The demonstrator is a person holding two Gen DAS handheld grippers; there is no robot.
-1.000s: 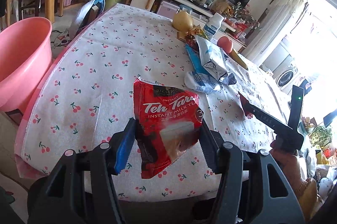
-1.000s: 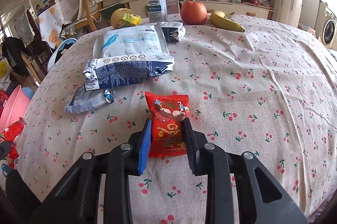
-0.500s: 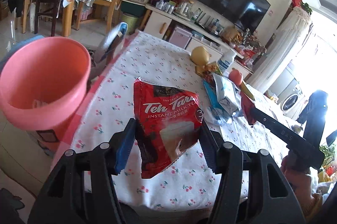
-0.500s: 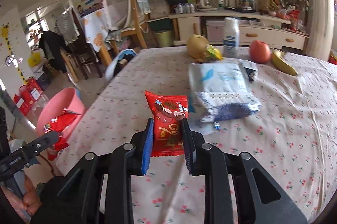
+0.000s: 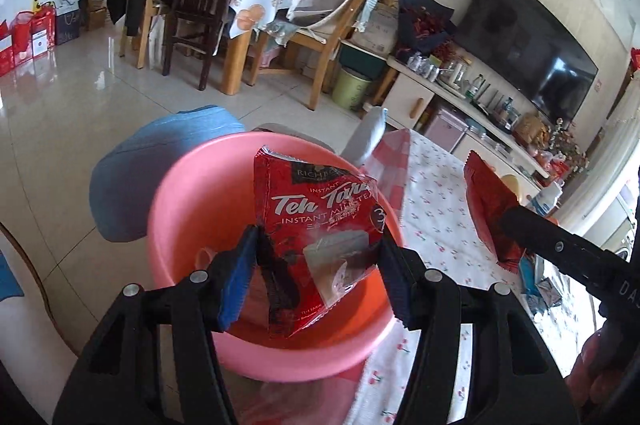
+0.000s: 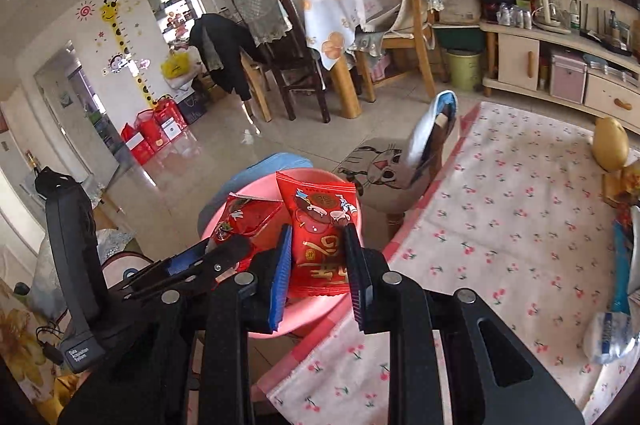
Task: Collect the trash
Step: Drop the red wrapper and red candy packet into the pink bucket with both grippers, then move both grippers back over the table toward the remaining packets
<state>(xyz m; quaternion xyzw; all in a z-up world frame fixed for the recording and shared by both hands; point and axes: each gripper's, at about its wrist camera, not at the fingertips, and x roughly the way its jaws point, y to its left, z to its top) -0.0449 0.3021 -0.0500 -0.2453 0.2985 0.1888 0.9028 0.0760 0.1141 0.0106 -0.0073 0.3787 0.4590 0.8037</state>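
My left gripper is shut on a red Teh Tarik milk tea packet and holds it above the pink basin beside the table. My right gripper is shut on a red snack packet, held over the near rim of the same pink basin. The red snack packet and the right gripper also show in the left wrist view at the right. The left gripper with the tea packet shows in the right wrist view over the basin.
The table with a cherry-print cloth lies to the right, with blue and white wrappers and a yellow pear on it. A blue stool and a cat-print chair stand behind the basin. Dining chairs stand further back.
Both grippers have swung left from over the table to the pink basin, each still holding its packet. The basin now sits directly under the tea packet.
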